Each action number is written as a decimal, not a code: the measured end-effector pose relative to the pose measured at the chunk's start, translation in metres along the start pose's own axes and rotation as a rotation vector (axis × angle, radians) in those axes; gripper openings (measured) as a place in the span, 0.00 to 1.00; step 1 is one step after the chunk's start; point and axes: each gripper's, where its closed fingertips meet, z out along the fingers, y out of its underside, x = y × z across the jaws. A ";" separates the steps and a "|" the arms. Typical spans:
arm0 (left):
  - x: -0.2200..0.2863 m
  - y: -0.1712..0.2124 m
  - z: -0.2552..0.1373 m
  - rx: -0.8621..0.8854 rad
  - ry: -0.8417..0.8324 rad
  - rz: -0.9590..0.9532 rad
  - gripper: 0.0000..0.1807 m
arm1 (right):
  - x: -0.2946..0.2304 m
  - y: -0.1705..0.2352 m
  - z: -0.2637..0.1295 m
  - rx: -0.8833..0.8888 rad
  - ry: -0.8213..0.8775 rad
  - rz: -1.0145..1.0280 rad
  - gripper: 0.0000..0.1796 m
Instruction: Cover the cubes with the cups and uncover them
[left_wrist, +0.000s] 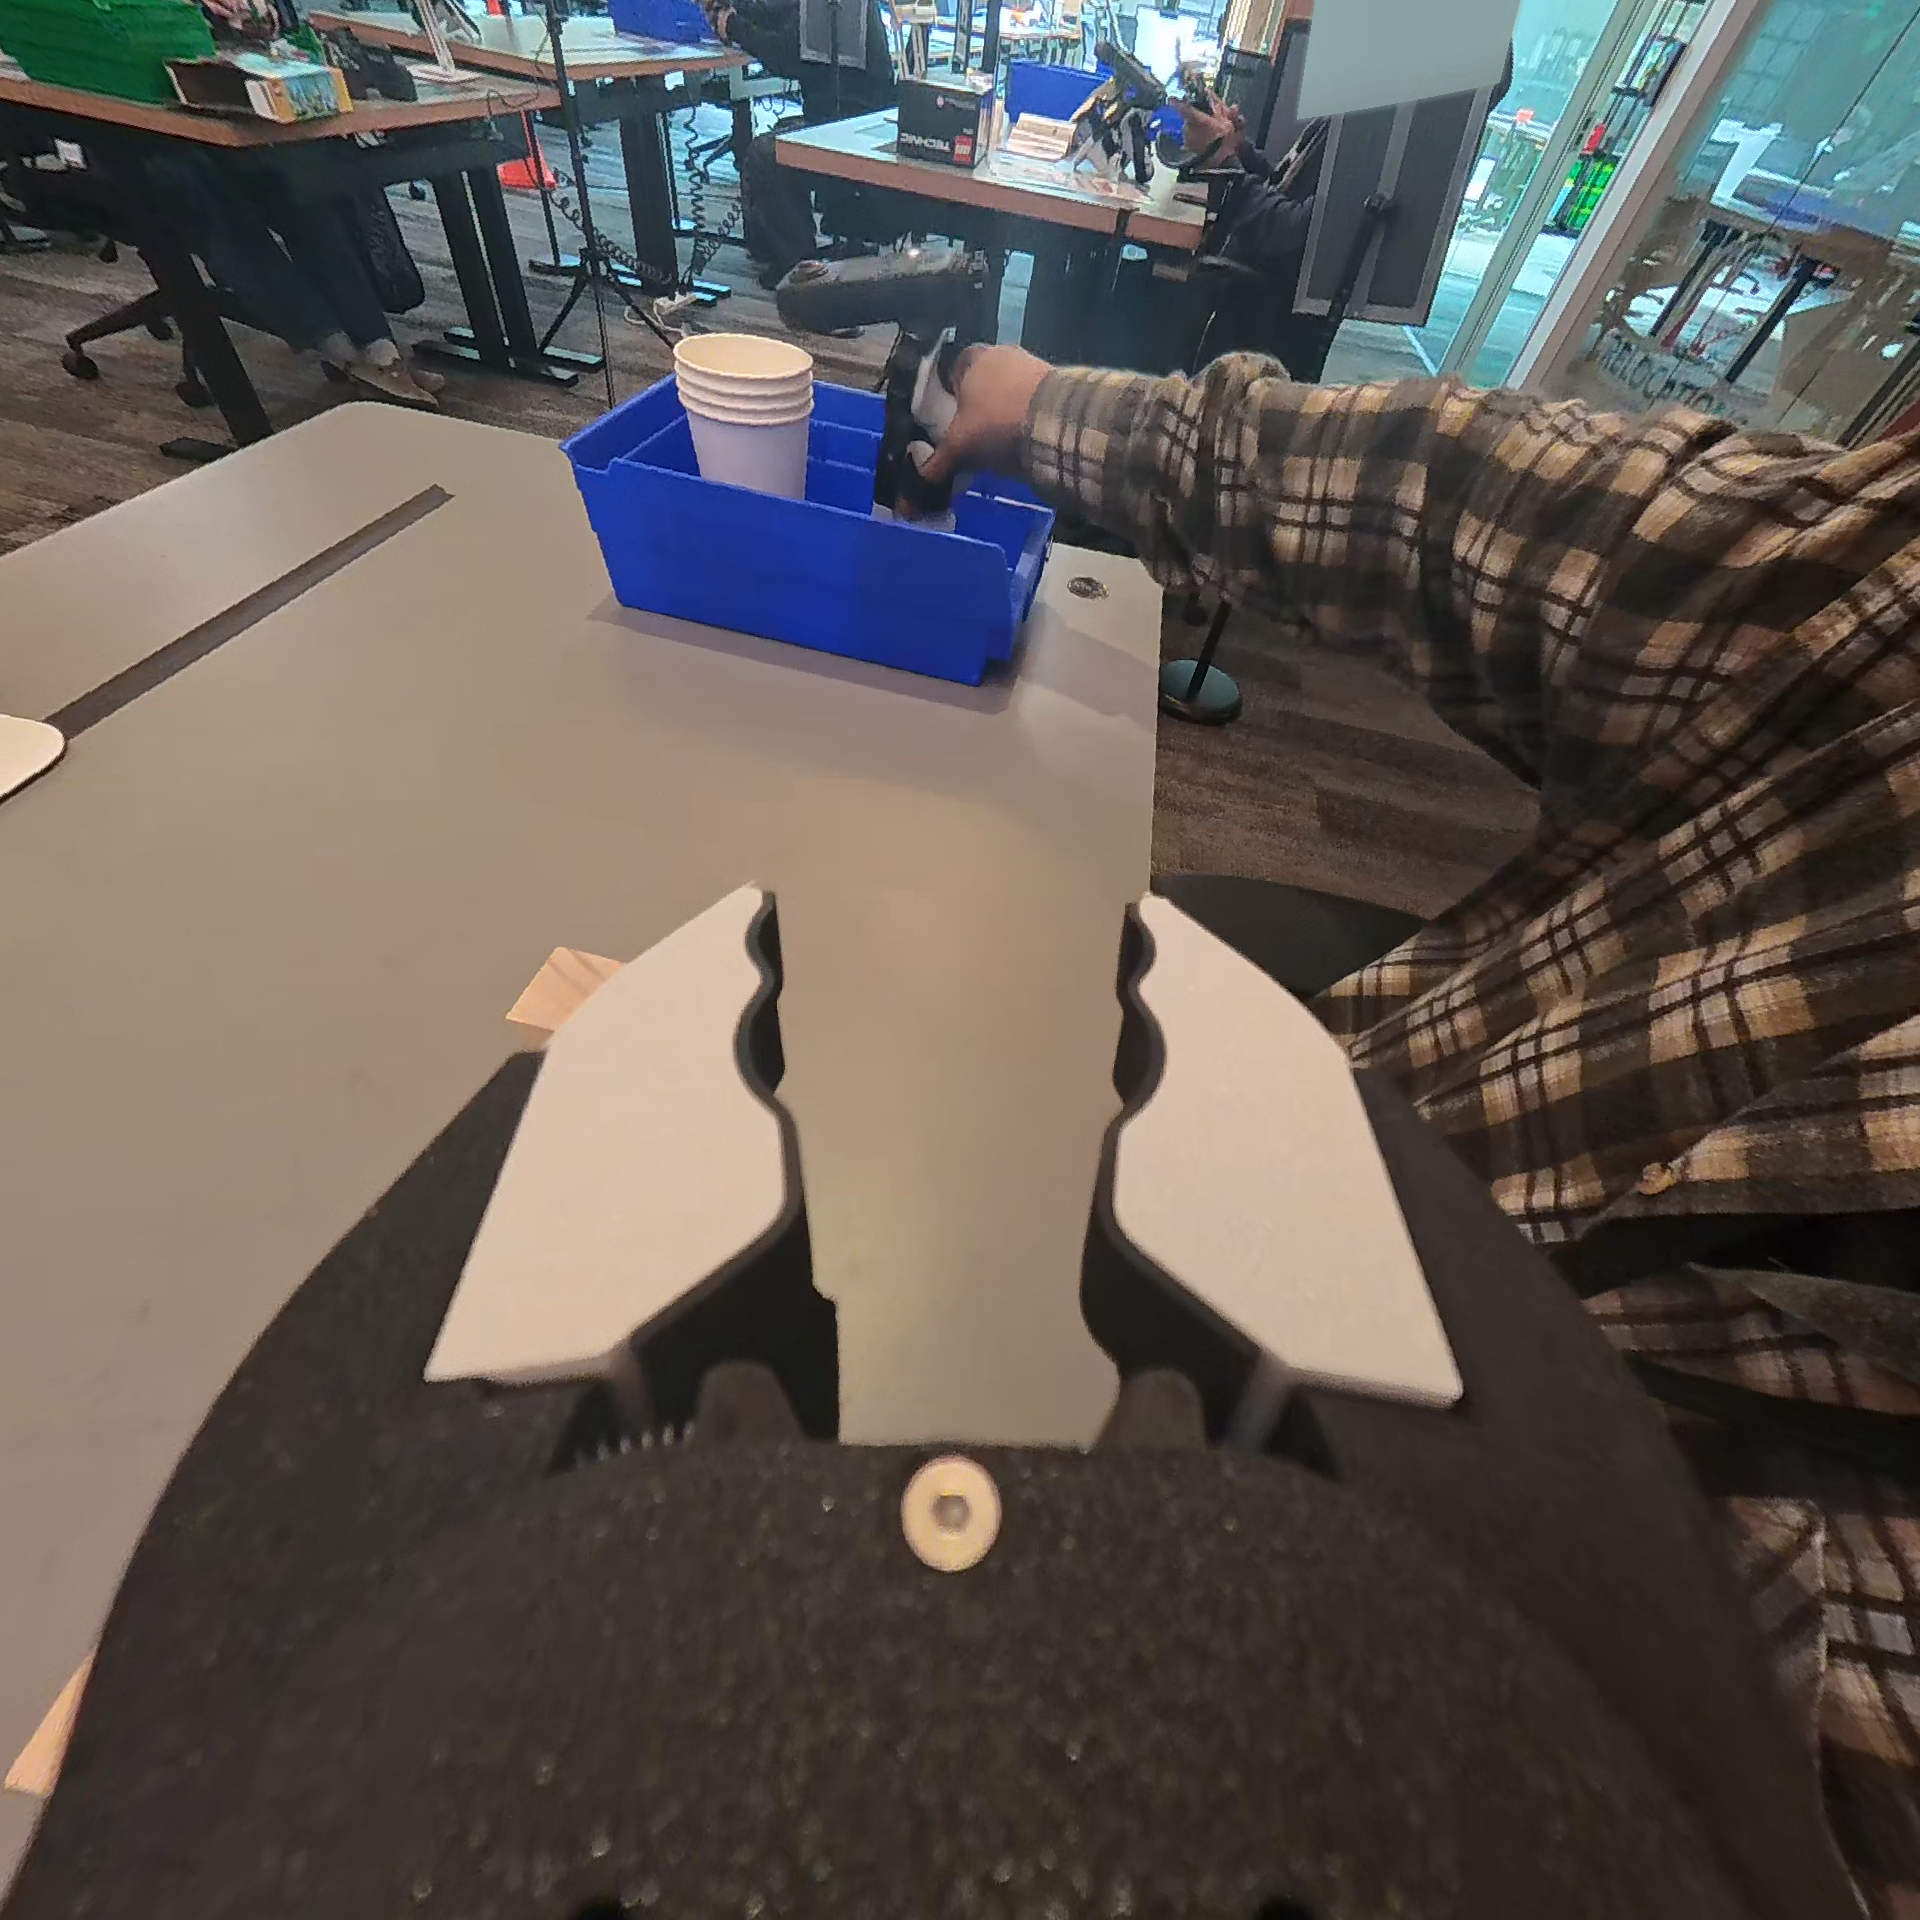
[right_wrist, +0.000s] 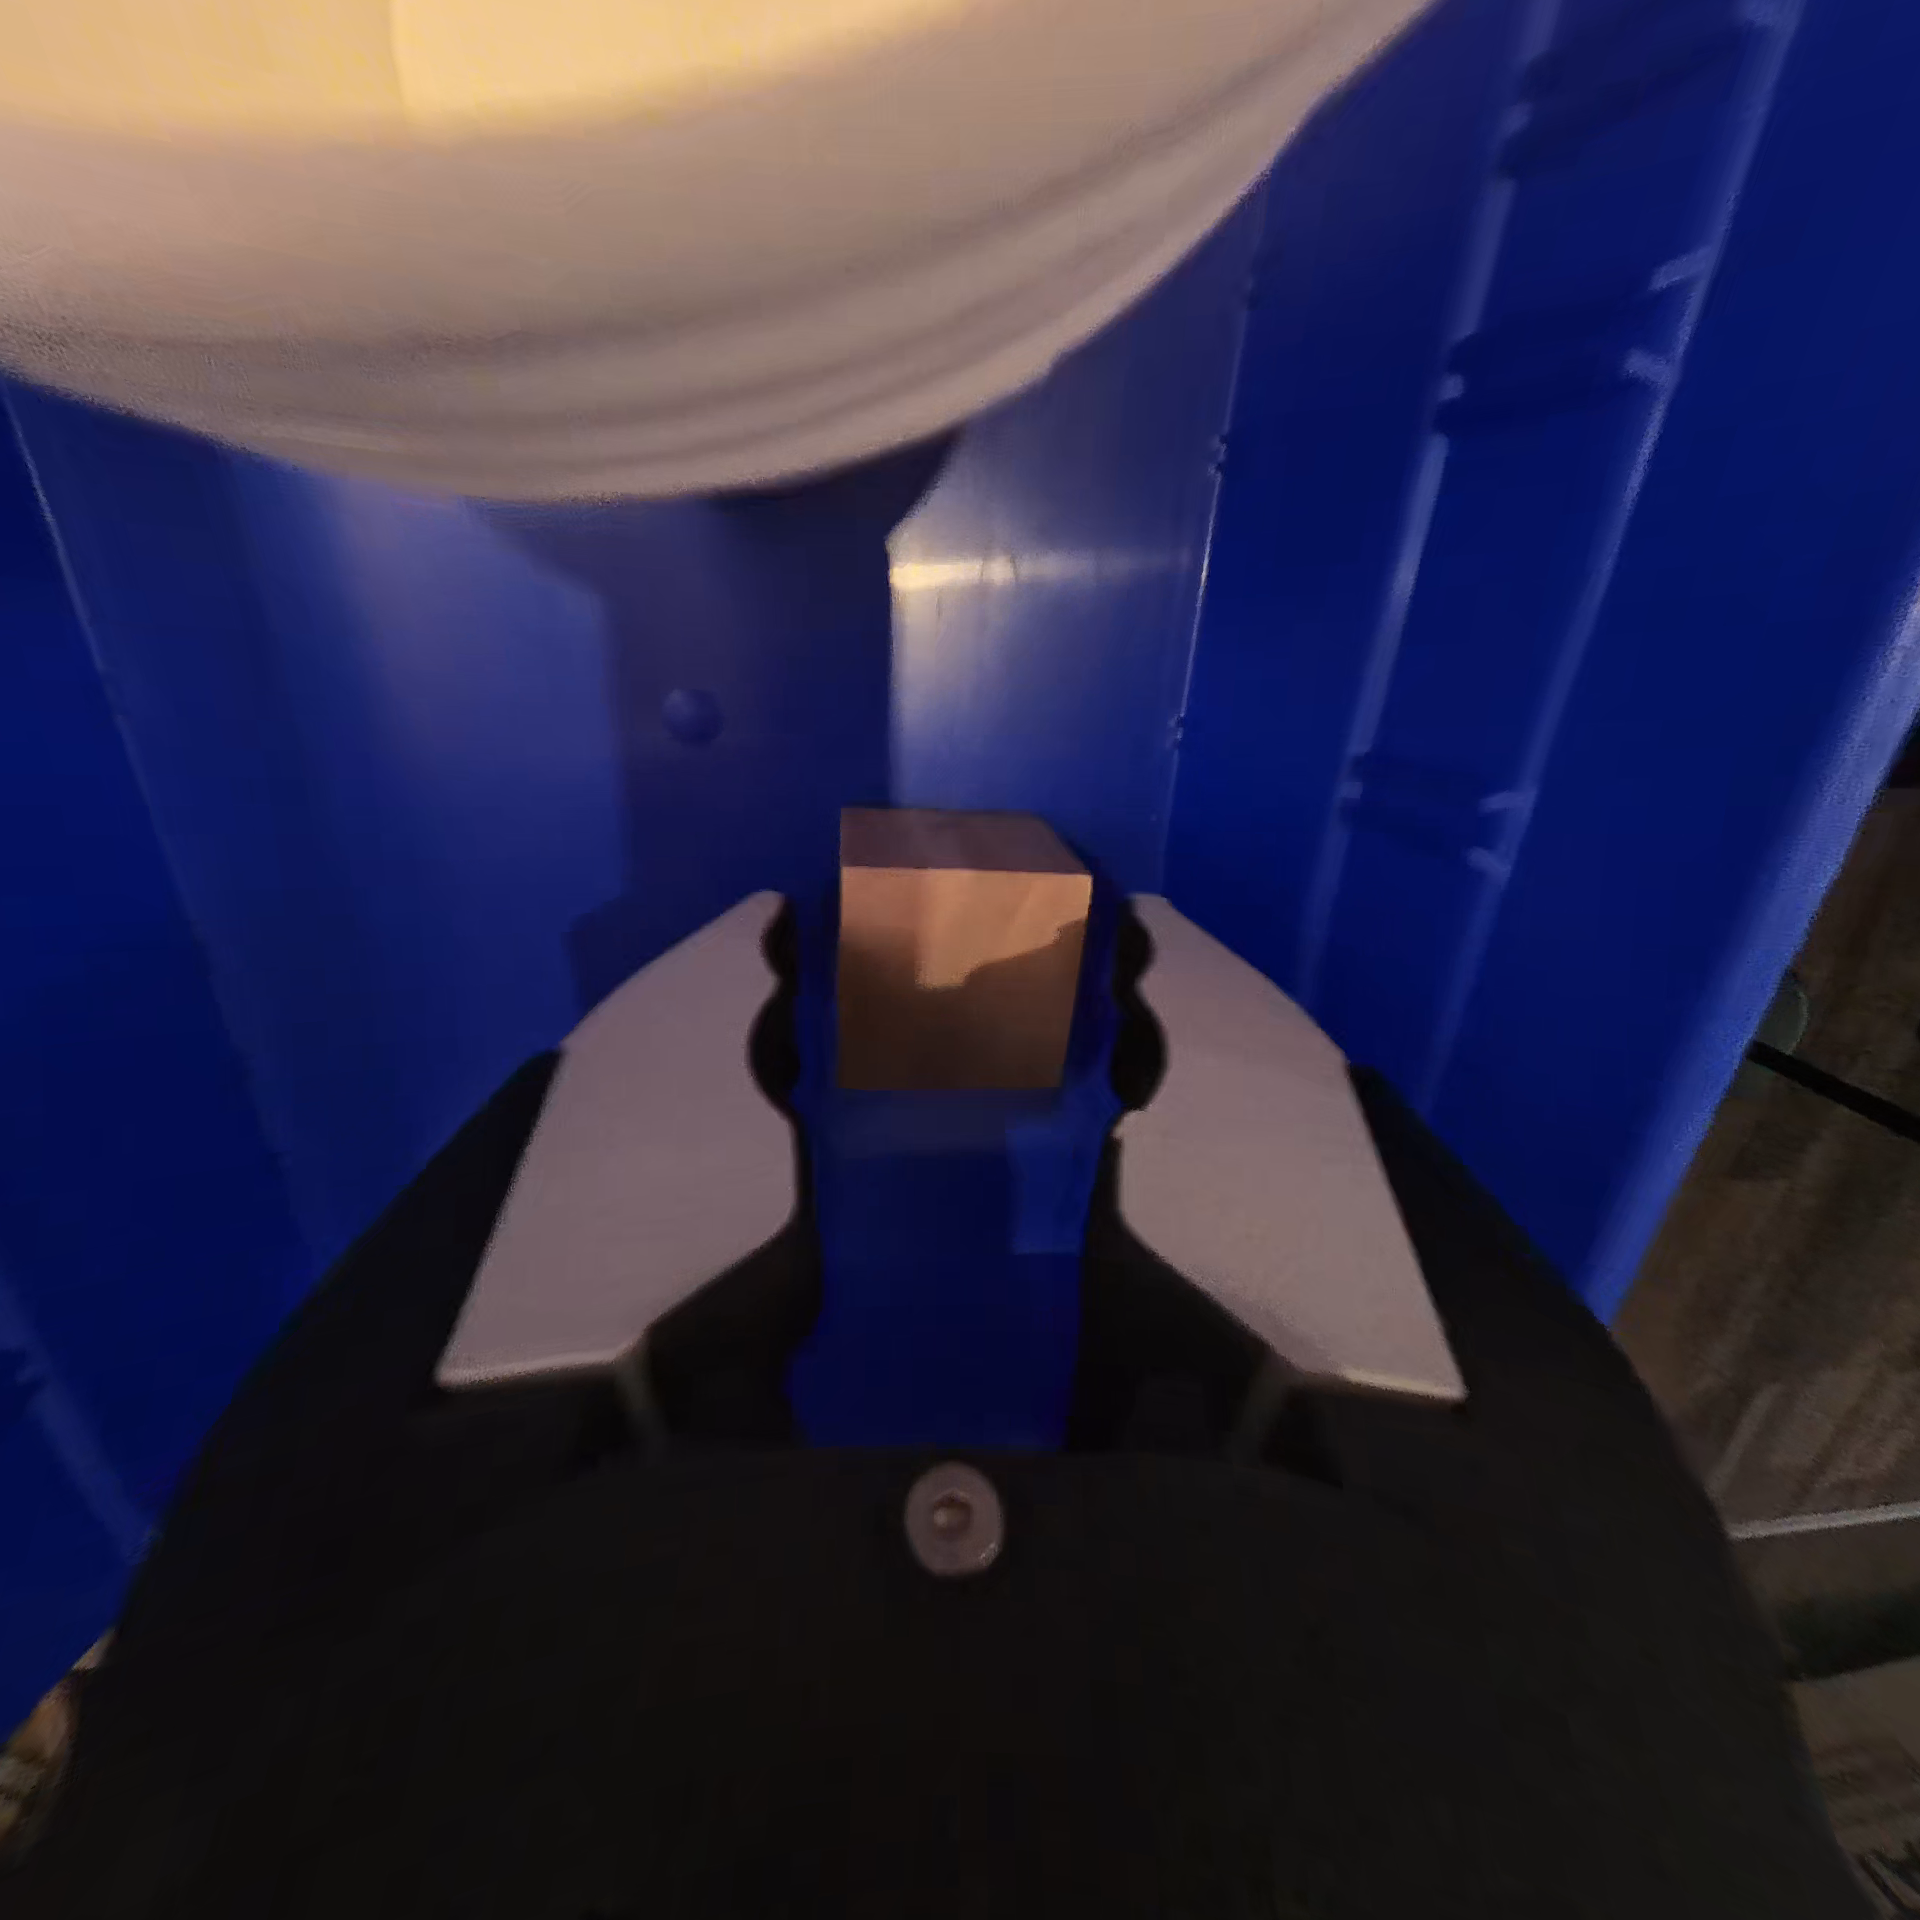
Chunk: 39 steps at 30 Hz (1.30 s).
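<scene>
One stack of white paper cups (left_wrist: 743, 421), about four by the rims, stands in one blue bin (left_wrist: 800, 566) on the grey table (left_wrist: 416, 790). The right gripper (right_wrist: 951, 977), jaws apart, straddles one wooden cube (right_wrist: 961, 977) inside the bin without gripping it. The left gripper (left_wrist: 951, 997) hangs wide open and empty, with two wooden cubes (left_wrist: 551, 997) partly hidden beside it.

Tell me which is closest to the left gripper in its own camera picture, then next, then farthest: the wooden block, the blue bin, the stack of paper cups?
1. Pale wooden block: on the grey table, just left of the left gripper's fingers.
2. Blue plastic bin: farther ahead, near the table's far edge.
3. Stack of white paper cups: standing in the bin's far left part.
</scene>
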 end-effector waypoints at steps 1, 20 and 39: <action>0.000 0.000 -0.001 0.000 0.001 0.001 0.34 | -0.001 -0.001 -0.002 0.012 -0.010 0.001 0.39; -0.009 -0.015 -0.038 0.078 -0.076 -0.005 0.34 | -0.280 -0.048 -0.202 0.475 -0.150 -0.959 0.51; -0.017 -0.013 -0.044 0.076 -0.090 -0.005 0.34 | -0.478 -0.029 -0.065 0.180 -0.314 -1.494 0.41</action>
